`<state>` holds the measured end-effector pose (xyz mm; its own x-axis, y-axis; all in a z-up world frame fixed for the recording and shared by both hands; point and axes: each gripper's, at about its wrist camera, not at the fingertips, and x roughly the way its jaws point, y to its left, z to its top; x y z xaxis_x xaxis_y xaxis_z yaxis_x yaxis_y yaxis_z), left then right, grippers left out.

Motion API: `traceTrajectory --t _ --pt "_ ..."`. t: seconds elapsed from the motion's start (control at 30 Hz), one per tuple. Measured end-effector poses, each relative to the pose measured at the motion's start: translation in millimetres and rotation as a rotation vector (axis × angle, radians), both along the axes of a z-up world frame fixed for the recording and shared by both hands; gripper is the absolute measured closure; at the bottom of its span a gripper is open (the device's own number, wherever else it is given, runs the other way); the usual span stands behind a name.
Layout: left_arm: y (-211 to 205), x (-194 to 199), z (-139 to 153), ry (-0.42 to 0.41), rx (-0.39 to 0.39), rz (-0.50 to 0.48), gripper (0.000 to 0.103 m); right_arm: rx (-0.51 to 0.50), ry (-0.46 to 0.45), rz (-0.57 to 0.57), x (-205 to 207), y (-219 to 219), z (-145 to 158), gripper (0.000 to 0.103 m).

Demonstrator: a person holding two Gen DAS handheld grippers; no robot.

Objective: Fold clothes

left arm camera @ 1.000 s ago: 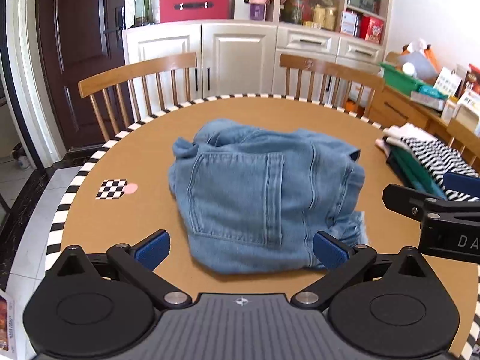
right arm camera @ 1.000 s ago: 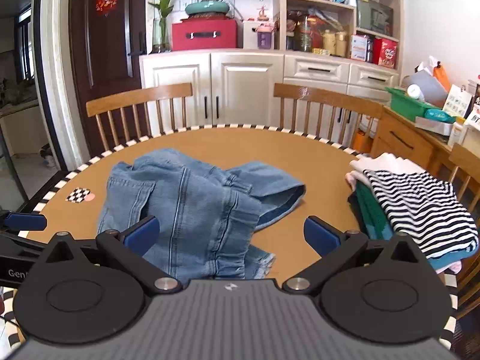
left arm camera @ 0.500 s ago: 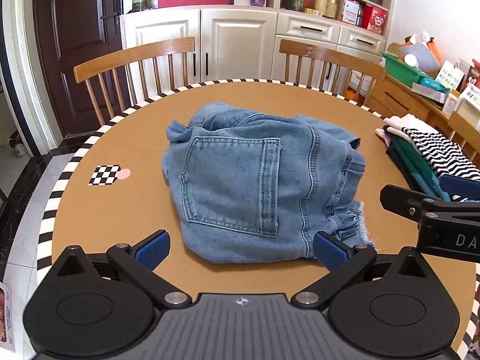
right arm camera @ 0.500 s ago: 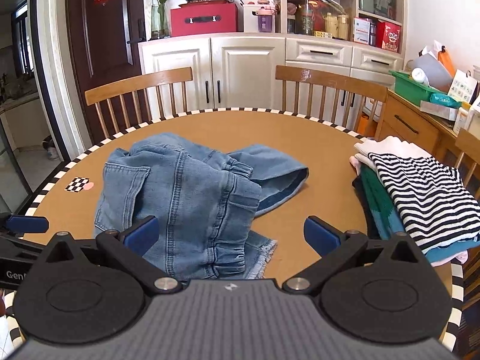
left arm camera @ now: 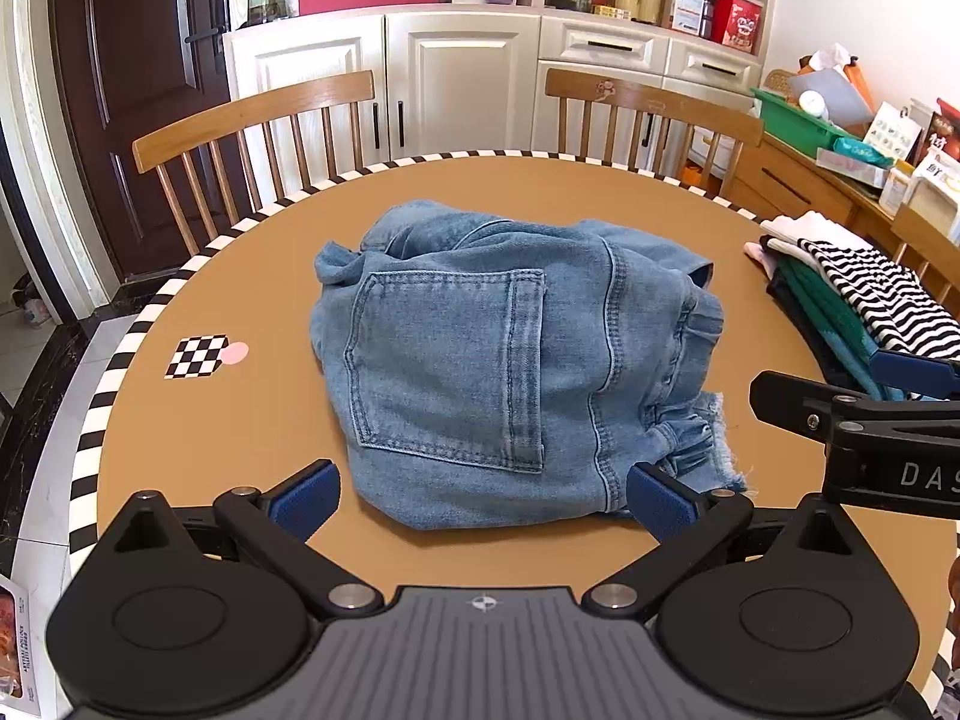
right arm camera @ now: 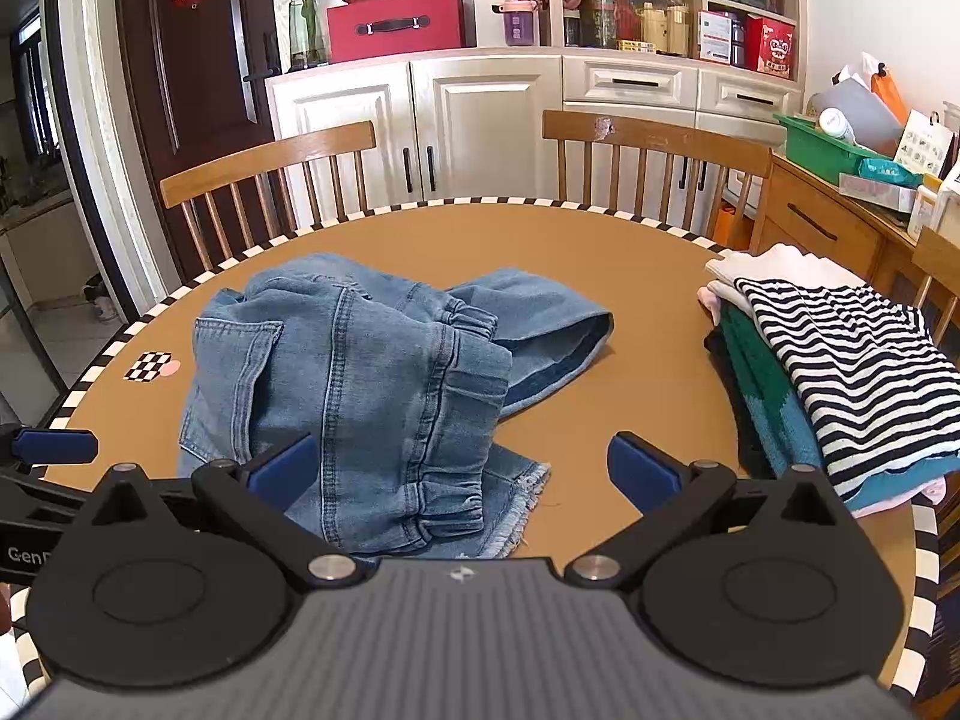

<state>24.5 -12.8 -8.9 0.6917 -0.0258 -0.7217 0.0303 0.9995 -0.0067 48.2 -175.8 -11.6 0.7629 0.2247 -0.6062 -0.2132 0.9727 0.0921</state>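
Observation:
A pair of light blue denim shorts (left arm camera: 510, 360) lies bunched in the middle of the round brown table (left arm camera: 198, 420), back pocket up; in the right wrist view the denim shorts (right arm camera: 372, 384) show an elastic waistband and a frayed hem. My left gripper (left arm camera: 480, 495) is open, just short of the near edge of the denim, holding nothing. My right gripper (right arm camera: 462, 471) is open too, over the frayed hem, with nothing between its blue pads. The right gripper's finger also juts in at the right of the left wrist view.
A stack of folded clothes with a black-and-white striped top (right arm camera: 840, 372) sits at the table's right edge. A checkered marker (left arm camera: 198, 355) lies on the left. Two wooden chairs (left arm camera: 252, 120) stand behind the table, with white cabinets beyond.
Both grippers have pulled back slightly and tilted down, so the shorts sit lower and closer in both views. The shorts themselves have not moved, and both grippers stay open.

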Motion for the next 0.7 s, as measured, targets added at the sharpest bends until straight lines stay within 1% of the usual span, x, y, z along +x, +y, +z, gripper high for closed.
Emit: traceTrajectory --t 0.57,0.7 --pt "-4.4 -1.4 0.1 -0.004 0.012 -0.008 0.001 0.009 0.008 0.002 0.5 -1.9 -1.4 0.000" --pt "-5.7 -4.1 2.8 -0.019 0.021 -0.012 0.001 0.006 -0.003 0.007 -1.6 -1.2 1.3 0.000"
